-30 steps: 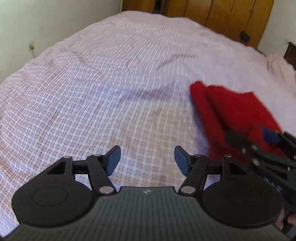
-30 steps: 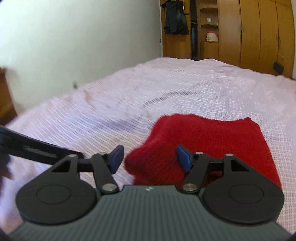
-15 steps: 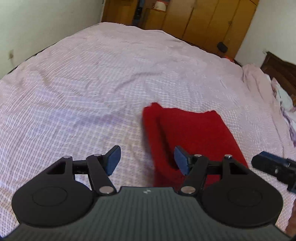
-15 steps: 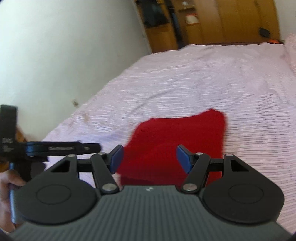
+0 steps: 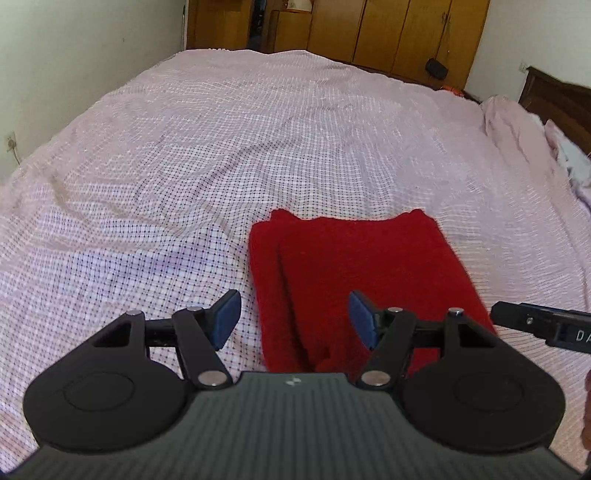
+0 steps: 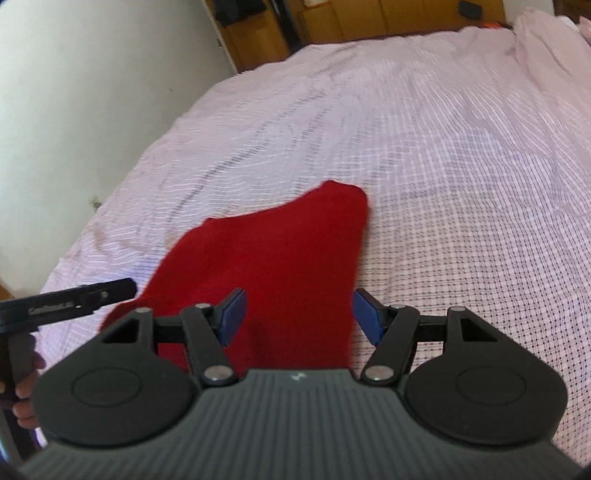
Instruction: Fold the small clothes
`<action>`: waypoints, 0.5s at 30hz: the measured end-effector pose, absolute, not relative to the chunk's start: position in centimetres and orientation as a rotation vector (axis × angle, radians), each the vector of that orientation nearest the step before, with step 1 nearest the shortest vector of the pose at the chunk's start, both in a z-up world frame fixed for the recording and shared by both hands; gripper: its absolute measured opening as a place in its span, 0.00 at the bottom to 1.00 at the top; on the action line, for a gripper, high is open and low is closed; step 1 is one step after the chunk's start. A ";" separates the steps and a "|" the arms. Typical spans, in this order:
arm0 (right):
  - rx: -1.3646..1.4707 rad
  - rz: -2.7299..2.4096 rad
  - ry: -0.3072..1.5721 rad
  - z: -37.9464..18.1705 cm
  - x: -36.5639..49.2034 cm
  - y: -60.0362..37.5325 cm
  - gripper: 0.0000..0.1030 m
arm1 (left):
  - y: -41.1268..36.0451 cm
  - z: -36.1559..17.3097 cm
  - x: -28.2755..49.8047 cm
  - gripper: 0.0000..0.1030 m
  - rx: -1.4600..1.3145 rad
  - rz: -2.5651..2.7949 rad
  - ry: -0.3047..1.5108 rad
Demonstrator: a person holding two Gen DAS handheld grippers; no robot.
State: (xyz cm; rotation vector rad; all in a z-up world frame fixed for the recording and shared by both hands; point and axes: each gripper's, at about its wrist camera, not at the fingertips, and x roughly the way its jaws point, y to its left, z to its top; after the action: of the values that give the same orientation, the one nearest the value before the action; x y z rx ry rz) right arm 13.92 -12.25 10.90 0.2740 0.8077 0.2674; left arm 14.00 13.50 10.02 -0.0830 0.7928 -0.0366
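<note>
A red knit garment (image 5: 354,273) lies folded in a rectangle on the pink checked bedspread (image 5: 221,147). My left gripper (image 5: 293,319) is open and empty, held above the garment's near left part. My right gripper (image 6: 297,317) is open and empty, above the garment's (image 6: 280,254) near end. The right gripper's body shows at the right edge of the left wrist view (image 5: 543,323). The left gripper's body shows at the left of the right wrist view (image 6: 70,301). The garment's near edge is hidden behind both gripper bodies.
The bed fills both views. A white wall (image 5: 74,55) runs along its left side. Wooden wardrobes (image 5: 388,29) stand at the far end. Bunched pink bedding (image 5: 517,125) and a dark headboard (image 5: 554,99) lie at the far right.
Both grippers have pulled back and risen away from the garment, staying open. The left view has swung right so the garment now sits centred. The garment lies still.
</note>
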 end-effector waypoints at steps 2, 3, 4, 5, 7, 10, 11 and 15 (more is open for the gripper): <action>0.278 0.265 0.832 10.1 14.4 -12.5 0.64 | 13.3 9.5 14.5 0.67 -0.062 -0.022 0.800; 0.277 0.269 0.847 9.7 14.6 -12.6 0.64 | 13.3 9.1 14.8 0.67 -0.060 -0.018 0.808; 0.283 0.276 0.857 9.3 14.7 -12.6 0.64 | 13.4 8.7 15.0 0.67 -0.062 -0.014 0.815; 0.295 0.286 0.862 8.9 14.8 -12.6 0.64 | 13.4 8.3 15.2 0.68 -0.064 -0.009 0.823; 0.315 0.307 0.868 8.4 15.0 -12.5 0.64 | 13.6 7.4 15.5 0.68 -0.064 0.003 0.836; 0.334 0.353 0.876 7.8 15.2 -12.0 0.66 | 13.9 6.6 15.8 0.78 -0.062 0.020 0.845; 0.332 0.360 0.878 7.6 15.2 -11.7 0.66 | 14.1 6.5 15.9 0.79 -0.058 0.028 0.839; 0.288 0.370 0.858 7.7 14.8 -10.4 0.67 | 14.4 6.5 16.0 0.79 -0.056 0.026 0.837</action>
State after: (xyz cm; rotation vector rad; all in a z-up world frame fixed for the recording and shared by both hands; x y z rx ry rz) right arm 14.82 -10.45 7.72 0.2882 0.8581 0.3700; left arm 16.03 14.42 6.52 -0.0563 0.8372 0.0257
